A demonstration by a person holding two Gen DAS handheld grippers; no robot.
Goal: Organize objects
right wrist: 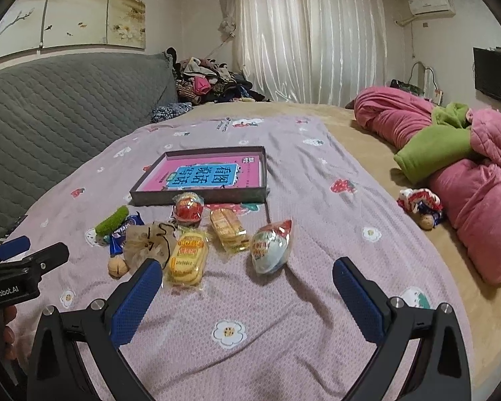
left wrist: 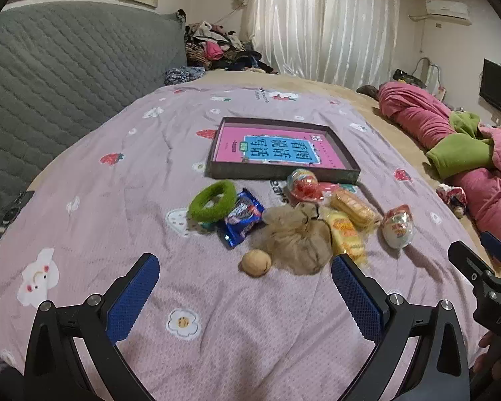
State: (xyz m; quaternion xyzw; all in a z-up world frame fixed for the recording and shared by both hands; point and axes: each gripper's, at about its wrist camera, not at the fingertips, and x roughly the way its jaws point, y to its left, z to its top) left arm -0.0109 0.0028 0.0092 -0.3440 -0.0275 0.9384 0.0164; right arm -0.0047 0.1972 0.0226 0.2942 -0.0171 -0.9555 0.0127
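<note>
left claw (left wrist: 245, 272): spread wide, holds nothing, hovers over the bed's near edge, walnut (left wrist: 256, 262) between its fingers further out
right claw (right wrist: 247, 279): spread wide, holds nothing, just near side of the snack pile
bed cover (left wrist: 117, 200): lilac, printed flowers
box (left wrist: 317, 175): shallow, mid-bed, pink book (left wrist: 237, 145) inside
pile: just before the box's near wall
green scrunchie (left wrist: 212, 200): left end, touching blue packet (left wrist: 242, 217)
tan fluffy pouch (left wrist: 297, 237): centre
yellow biscuit pack (right wrist: 187, 257): beside the pouch
egg-shaped packet (right wrist: 272, 247): right end

Blue snack packet (right wrist: 122, 234) half hidden behind scrunchie (right wrist: 112, 221).
</note>
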